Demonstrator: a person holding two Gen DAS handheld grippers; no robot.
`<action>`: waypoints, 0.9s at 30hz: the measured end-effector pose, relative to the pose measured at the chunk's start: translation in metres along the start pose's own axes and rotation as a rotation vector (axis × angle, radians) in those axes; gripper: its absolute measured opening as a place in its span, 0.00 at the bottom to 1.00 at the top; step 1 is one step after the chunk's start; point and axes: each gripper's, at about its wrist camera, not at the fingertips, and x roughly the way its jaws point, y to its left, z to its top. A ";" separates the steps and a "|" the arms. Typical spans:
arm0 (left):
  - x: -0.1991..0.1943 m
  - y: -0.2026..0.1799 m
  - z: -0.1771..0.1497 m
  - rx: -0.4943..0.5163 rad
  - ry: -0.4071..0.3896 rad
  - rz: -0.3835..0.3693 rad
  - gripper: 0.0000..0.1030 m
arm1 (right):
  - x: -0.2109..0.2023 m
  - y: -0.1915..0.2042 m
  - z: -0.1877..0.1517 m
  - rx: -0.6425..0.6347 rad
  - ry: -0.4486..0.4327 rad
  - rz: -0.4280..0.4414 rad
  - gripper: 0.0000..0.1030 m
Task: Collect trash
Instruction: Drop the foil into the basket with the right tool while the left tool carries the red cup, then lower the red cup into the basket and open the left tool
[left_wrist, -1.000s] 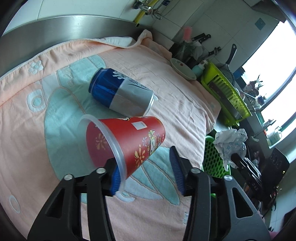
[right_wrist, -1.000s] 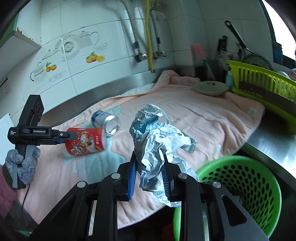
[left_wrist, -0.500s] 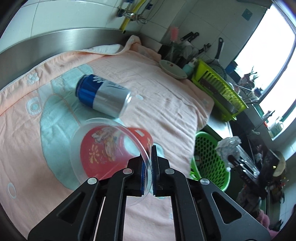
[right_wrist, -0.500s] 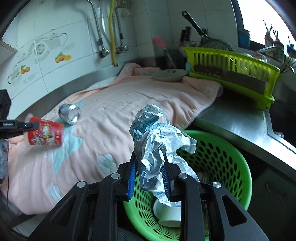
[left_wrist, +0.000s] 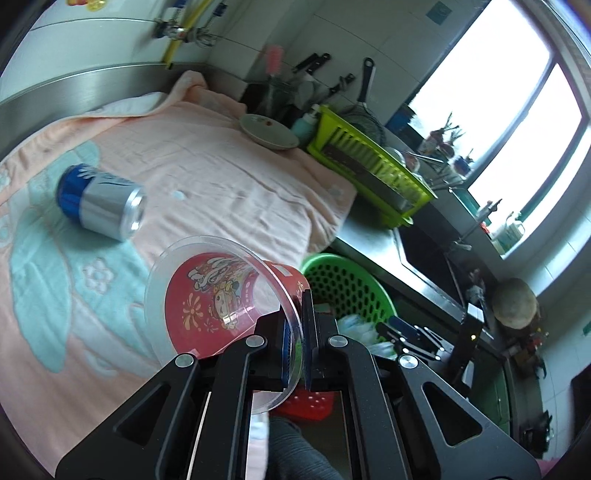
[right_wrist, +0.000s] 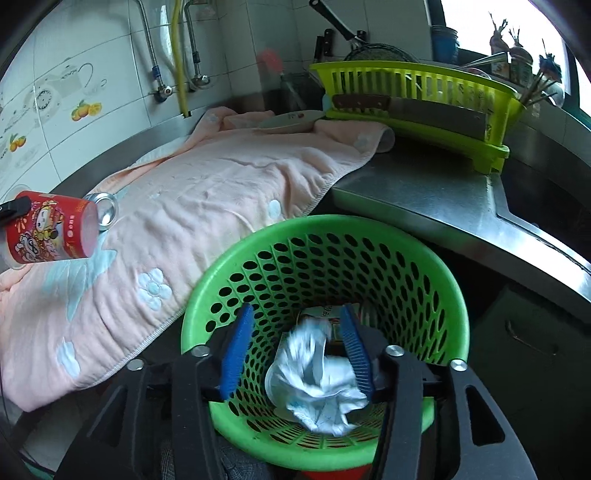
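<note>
My left gripper (left_wrist: 293, 334) is shut on the clear rim of a red printed plastic cup (left_wrist: 218, 295), held up above the pink towel; the same cup (right_wrist: 48, 229) shows at the left of the right wrist view. A blue and silver can (left_wrist: 98, 203) lies on its side on the towel beyond the cup. Over the green perforated basket (right_wrist: 417, 258) my right gripper (right_wrist: 295, 347) has its jaws opening. The crumpled white paper (right_wrist: 317, 376) is blurred between the blue pads and dropping into the basket, free of their grip.
A pink towel (right_wrist: 221, 184) with pale blue shapes covers the steel counter (right_wrist: 424, 192). A small plate (left_wrist: 267, 131) lies at the towel's far end beside a lime dish rack (right_wrist: 417, 88) holding a cleaver. The sink lies to the right. Other trash lies in the basket's bottom.
My left gripper closed on the cup's rim and lifted it off the towel toward the basket. The right gripper carried the paper over the basket, sank and let it go.
</note>
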 end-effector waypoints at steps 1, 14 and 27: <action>0.005 -0.005 0.000 0.003 0.005 -0.012 0.04 | -0.003 -0.002 0.000 0.001 -0.006 -0.004 0.50; 0.088 -0.069 -0.009 0.032 0.111 -0.125 0.04 | -0.042 -0.023 -0.010 0.031 -0.066 -0.010 0.70; 0.151 -0.085 -0.030 -0.002 0.233 -0.132 0.20 | -0.054 -0.042 -0.023 0.067 -0.075 -0.004 0.72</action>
